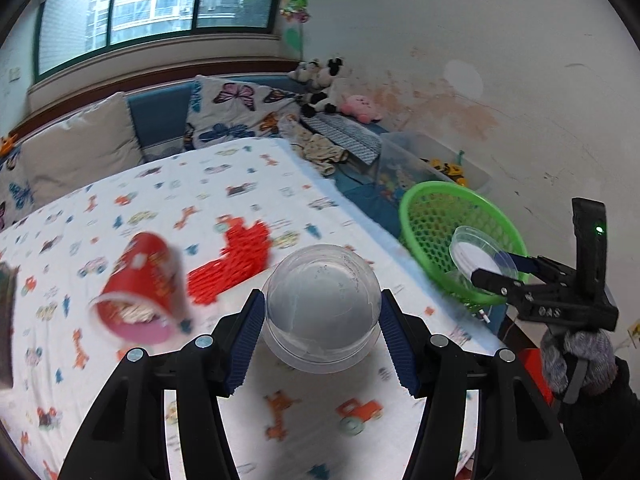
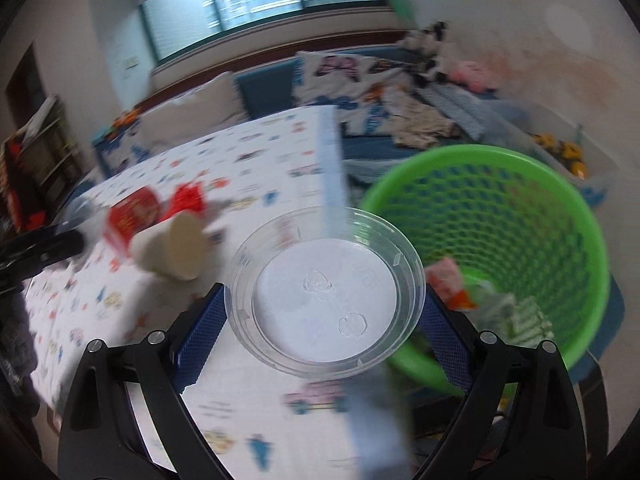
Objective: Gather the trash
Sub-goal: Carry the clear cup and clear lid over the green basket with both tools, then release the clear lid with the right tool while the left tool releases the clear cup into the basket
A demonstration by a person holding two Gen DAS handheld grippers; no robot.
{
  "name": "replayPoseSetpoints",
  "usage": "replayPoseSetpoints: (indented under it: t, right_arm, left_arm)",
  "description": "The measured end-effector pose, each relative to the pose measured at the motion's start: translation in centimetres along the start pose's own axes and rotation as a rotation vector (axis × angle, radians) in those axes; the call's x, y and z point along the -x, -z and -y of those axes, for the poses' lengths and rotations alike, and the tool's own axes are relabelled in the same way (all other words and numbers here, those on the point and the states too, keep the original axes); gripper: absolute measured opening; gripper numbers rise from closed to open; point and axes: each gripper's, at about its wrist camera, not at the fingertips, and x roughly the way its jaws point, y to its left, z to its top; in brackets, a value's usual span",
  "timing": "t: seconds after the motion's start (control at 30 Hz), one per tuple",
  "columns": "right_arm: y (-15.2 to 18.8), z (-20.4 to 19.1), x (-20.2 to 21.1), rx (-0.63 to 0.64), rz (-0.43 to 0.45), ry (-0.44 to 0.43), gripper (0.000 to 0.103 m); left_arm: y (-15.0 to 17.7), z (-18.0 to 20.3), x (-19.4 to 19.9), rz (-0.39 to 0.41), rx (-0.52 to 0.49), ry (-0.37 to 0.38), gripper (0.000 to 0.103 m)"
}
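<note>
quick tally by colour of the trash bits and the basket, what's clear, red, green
Clear: 2 - the clear plastic cup in the left gripper and the clear lid in the right gripper
Red: 2 - the red paper cup lying on its side and the red foam net
Green: 1 - the green basket
Total: 5

Place: we see a home bedroom.
Signs: our bed's cartoon-print sheet (image 1: 248,184), butterfly pillows (image 1: 236,108) and plush toys (image 1: 320,80), upper centre.
</note>
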Motion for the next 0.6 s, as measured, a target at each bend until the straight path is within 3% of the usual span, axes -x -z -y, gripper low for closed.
replayPoseSetpoints:
  t: [0.27, 0.6]
  right_arm:
    - [-0.1, 5.7, -0.7, -0.095, -0.015, 0.071, 0.092]
    - [0.1, 8.4, -1.9, -0.14, -0.04, 0.107, 0.093]
  left_arm:
    - [-1.5, 3.4, -2.7, -0.032, -0.027, 0.053, 0.056]
    - [-2.8, 6.6, -5.4, -0.063, -0.059, 0.094, 0.056]
